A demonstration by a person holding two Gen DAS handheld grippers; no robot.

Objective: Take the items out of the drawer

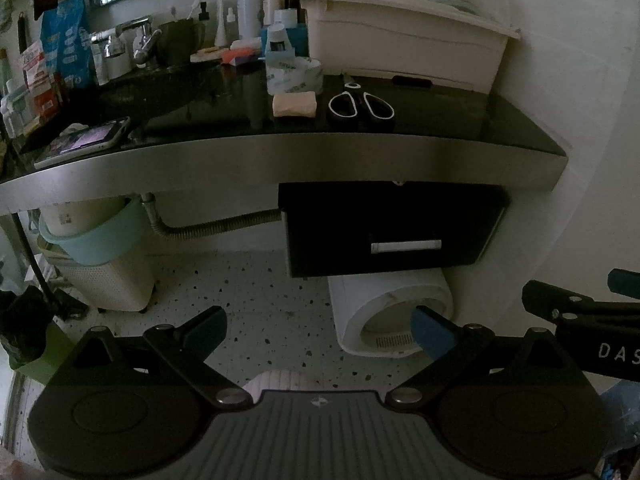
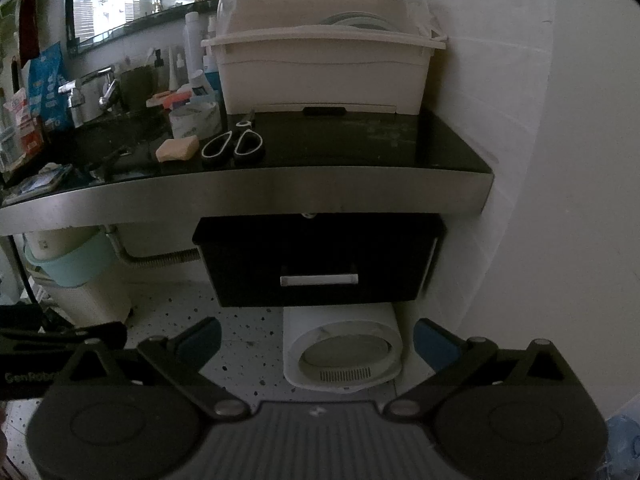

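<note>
Black drawer [image 1: 394, 232], shut, hangs under the dark surface [image 1: 280, 152] at the right end, its pale bar handle [image 1: 406, 246] centred on the front. Left wrist view: the left tongs [image 1: 320, 328] stand open and empty, their 2 blue-padded fingers [image 1: 430, 334] spread wide above the speckled floor [image 1: 248, 292], well apart from the drawer. On the surface above the drawer lie black-handled scissors [image 1: 362, 104], a beige soap bar [image 1: 295, 105] just beside them, and a roll of tape [image 1: 294, 76] behind the soap. A cream dish box [image 1: 404, 40] sits at the back right; a phone [image 1: 86, 140] lies near the left edge. A white round-fronted unit [image 1: 392, 316] stands on the floor below the drawer. Part of the right tongs shows at the right edge.

Right wrist view: the right tongs [image 2: 318, 340] are likewise open and grip nothing, fingers [image 2: 434, 346] spread on either side of the white unit [image 2: 344, 348]. The drawer [image 2: 318, 260] lies straight ahead, closed, with its handle [image 2: 319, 279] facing the camera. Scissors [image 2: 234, 146], soap bar [image 2: 177, 149] and tape roll [image 2: 196, 119] rest on the surface [image 2: 280, 192] left of the drawer's line; the dish box [image 2: 324, 64] stands directly above it. A corrugated hose [image 2: 160, 259] runs to the drawer's left side, beside a teal bin [image 2: 70, 264].
</note>
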